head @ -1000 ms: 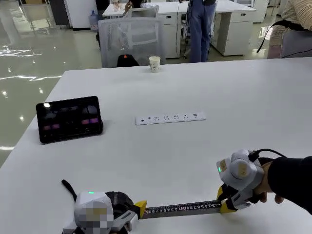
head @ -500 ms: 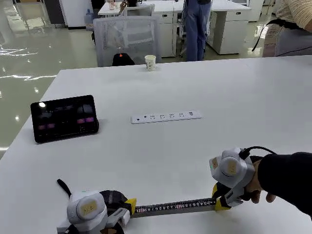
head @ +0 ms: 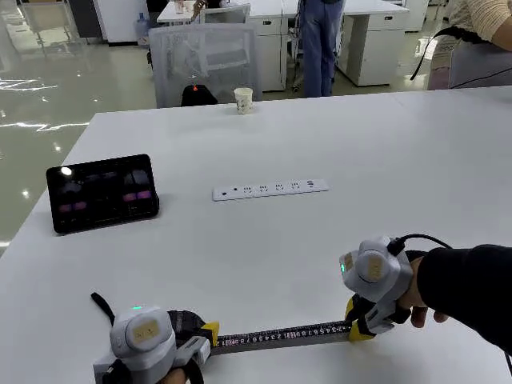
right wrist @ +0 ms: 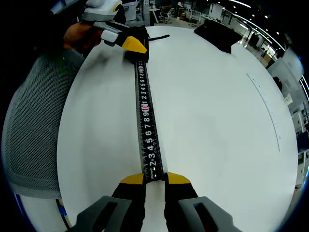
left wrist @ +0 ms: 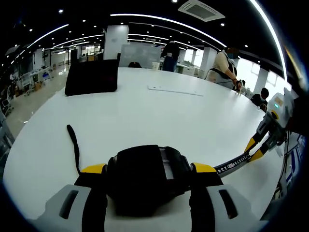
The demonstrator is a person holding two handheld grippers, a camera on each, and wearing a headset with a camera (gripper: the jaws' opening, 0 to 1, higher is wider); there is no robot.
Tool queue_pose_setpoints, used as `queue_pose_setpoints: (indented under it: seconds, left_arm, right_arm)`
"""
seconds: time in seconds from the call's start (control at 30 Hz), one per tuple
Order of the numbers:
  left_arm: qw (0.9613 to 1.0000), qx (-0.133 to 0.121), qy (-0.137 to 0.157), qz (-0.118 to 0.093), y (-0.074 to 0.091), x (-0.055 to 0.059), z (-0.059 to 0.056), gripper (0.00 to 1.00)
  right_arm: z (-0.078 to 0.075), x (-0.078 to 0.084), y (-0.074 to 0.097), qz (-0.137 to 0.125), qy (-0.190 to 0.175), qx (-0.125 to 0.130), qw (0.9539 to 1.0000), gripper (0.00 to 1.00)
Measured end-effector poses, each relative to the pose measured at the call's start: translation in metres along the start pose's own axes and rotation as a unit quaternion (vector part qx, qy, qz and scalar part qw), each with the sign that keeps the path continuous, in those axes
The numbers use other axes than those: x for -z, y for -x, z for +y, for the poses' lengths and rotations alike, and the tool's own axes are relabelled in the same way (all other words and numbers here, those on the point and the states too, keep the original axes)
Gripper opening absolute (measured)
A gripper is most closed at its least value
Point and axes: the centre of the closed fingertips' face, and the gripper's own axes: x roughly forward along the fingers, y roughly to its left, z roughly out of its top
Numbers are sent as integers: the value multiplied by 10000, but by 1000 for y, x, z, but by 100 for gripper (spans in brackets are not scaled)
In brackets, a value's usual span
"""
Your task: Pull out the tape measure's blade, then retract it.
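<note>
The tape measure's black case (left wrist: 145, 176) sits between the yellow-tipped jaws of my left gripper (left wrist: 149, 169), which is shut on it at the table's near left edge (head: 204, 336). Its wrist strap (left wrist: 73, 145) trails on the table. The numbered blade (head: 280, 336) runs flat along the white table (head: 320, 144) to my right gripper (head: 356, 330). In the right gripper view the blade (right wrist: 146, 121) stretches away toward the left gripper (right wrist: 130, 41), and my right gripper (right wrist: 154, 179) is shut on the blade's end. The right gripper (left wrist: 258, 145) also appears at the far end of the blade.
A dark tablet (head: 102, 192) stands at the left of the table, a white power strip (head: 270, 189) lies mid-table, and a paper cup (head: 243, 100) sits at the far edge. Beyond are a mesh chair (head: 204, 60) and a standing person (head: 320, 40).
The stretch of blade between the two grippers has grown slightly. Both grippers keep their hold. The head camera has shifted, so the whole scene sits a little differently.
</note>
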Motion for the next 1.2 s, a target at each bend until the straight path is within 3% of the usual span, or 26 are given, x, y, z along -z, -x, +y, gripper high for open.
queue_pose_setpoints:
  seconds: [0.1, 1.2]
  left_arm:
    - [9999, -16, -59, 82, -1, 1, 0, 64]
    - [9997, 74, -161, 156, -2, 2, 0, 64]
  right_arm:
    - [0, -1, 0, -19, -11, 1, 10000, 11]
    - [0, -6, -3, 36, -77, 13, 10000, 11]
